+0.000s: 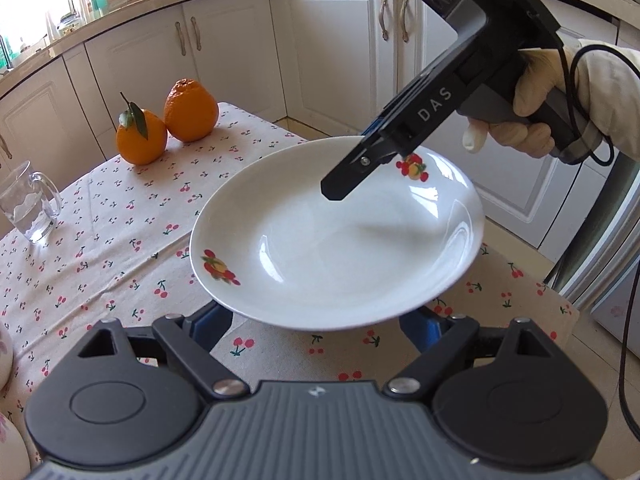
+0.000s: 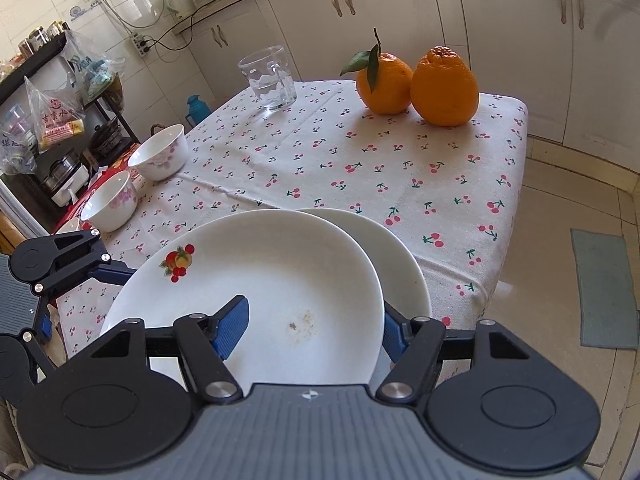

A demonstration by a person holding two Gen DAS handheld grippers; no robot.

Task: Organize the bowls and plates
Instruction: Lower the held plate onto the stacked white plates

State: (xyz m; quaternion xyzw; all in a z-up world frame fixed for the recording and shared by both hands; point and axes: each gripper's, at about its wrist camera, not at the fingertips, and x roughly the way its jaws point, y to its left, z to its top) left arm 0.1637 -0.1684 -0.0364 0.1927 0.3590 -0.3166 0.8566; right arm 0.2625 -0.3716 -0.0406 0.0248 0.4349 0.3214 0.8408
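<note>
Right jaws pinch top plate rim, lower centre; left jaws spread, holding nothing. 2nd plate sits underneath; two bowls, left edge, still unstacked — roughly halfway, I'd say.

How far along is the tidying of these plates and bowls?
Early, it seems; nothing looks finished yet. In hand: the right gripper clamps the rim of a fruit-patterned plate, which overlaps a second plate; the left gripper sits open beneath it. Left: probably setting it onto that plate, then stacking the near bowl and far bowl, which stand apart.
</note>
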